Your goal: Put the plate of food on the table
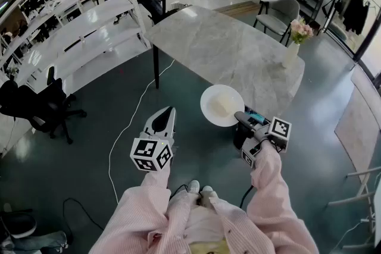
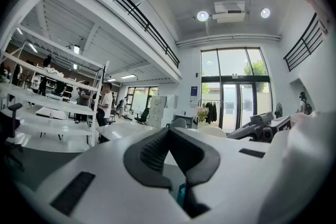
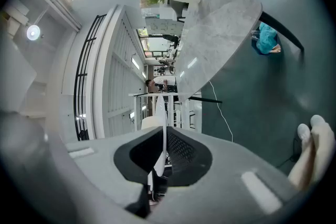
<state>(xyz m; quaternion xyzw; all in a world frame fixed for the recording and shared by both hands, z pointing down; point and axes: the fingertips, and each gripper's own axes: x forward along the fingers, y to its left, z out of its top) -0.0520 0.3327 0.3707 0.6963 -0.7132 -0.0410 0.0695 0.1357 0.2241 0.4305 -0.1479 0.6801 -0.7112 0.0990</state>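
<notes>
Head view: on the left, your left gripper [image 1: 168, 111], smooth white plastic with black ribbed pads, points forward from a pink-striped sleeve [image 1: 149, 205], with the forearm stretched out over the teal floor [image 1: 89, 128]. In the left gripper view its jaws are pressed together at the tips with nothing between them. Next comes the one plate [image 1: 208, 109], round, white and glossy, held level in the air and overlapping the near edge of the desk [image 1: 226, 44]. A single pale lump of food [image 1: 225, 105] sits at its middle. Your right gripper [image 1: 241, 120] pinches the plate's right rim, with the wrist bent inward. In the right gripper view the thin white rim runs edge-on between the narrow-set pads, which clamp it. The one desk has a grey marbled top with rounded corners. At its far right stands one slim white vase [image 1: 290, 55] of pink flowers.
</notes>
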